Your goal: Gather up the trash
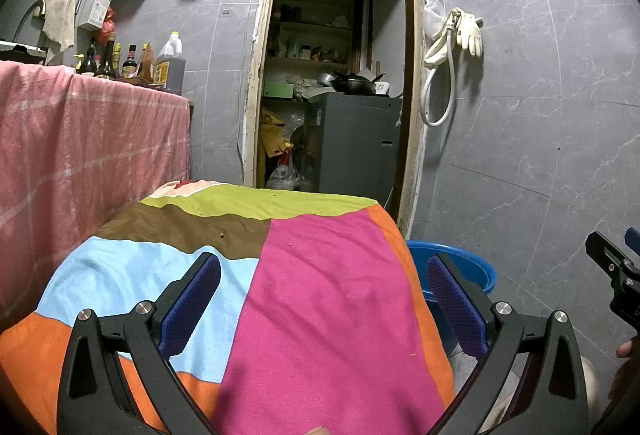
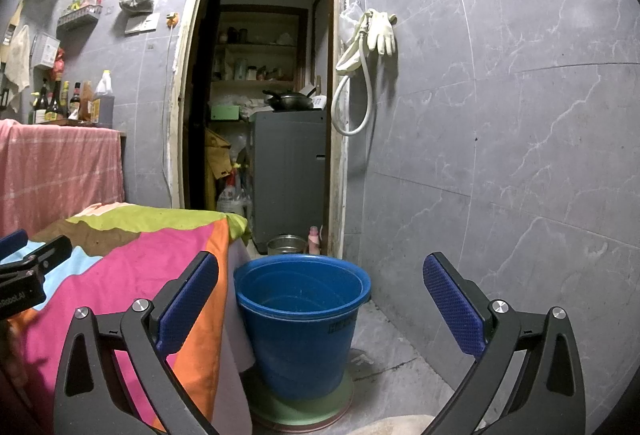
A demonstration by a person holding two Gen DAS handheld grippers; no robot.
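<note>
My left gripper [image 1: 323, 267] hangs open over a table covered by a patchwork cloth [image 1: 304, 295] in pink, light blue, brown, green and orange; nothing sits between its blue pads [image 1: 192, 299]. A few tiny crumbs [image 1: 221, 235] dot the cloth. My right gripper [image 2: 320, 271] is open too, held above the floor and facing a blue bucket [image 2: 302, 319] that stands beside the table's right edge. The bucket looks empty inside. The other gripper shows at each view's side edge: right gripper [image 1: 616, 267], left gripper [image 2: 32, 267].
A pink-checked cloth [image 1: 80, 139] drapes a counter at left, with sauce bottles [image 1: 120, 61] on top. An open doorway [image 1: 340, 75] leads to a storeroom with a grey appliance [image 2: 290, 175]. Grey tiled walls close in on the right, with gloves and a hose [image 2: 372, 39] hanging.
</note>
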